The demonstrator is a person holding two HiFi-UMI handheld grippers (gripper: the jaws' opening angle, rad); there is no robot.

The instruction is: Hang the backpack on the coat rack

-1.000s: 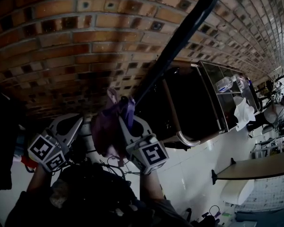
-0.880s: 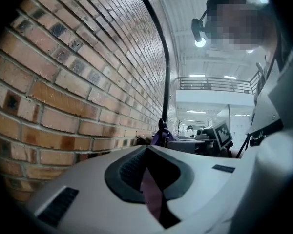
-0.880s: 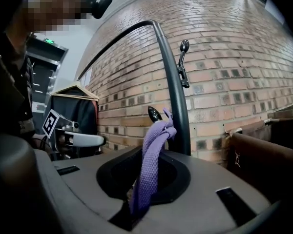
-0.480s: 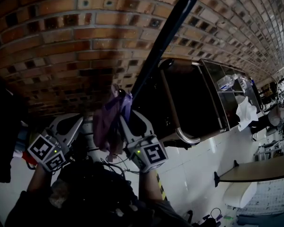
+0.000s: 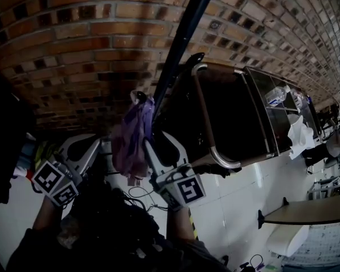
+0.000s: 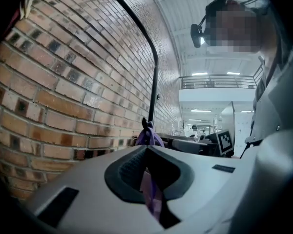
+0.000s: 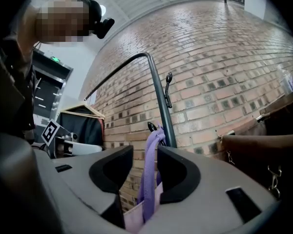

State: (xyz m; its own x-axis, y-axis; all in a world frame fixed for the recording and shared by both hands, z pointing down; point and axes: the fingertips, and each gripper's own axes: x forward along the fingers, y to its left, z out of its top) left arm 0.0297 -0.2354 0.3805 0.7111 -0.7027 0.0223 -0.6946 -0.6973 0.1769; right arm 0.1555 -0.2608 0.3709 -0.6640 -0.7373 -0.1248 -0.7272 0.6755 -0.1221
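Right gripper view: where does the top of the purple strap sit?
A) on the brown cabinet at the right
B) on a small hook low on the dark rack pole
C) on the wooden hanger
B: the purple strap runs up to the lower hook on the rack pole, beneath a second, bare hook.

Brick wall (image 5: 73, 50) behind, coat rack (image 5: 182, 38) before it, backpack (image 5: 130, 143) on its hook

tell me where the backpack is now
Head view, left of centre: the backpack hangs from the coat rack, just left of its pole, against the brick wall.
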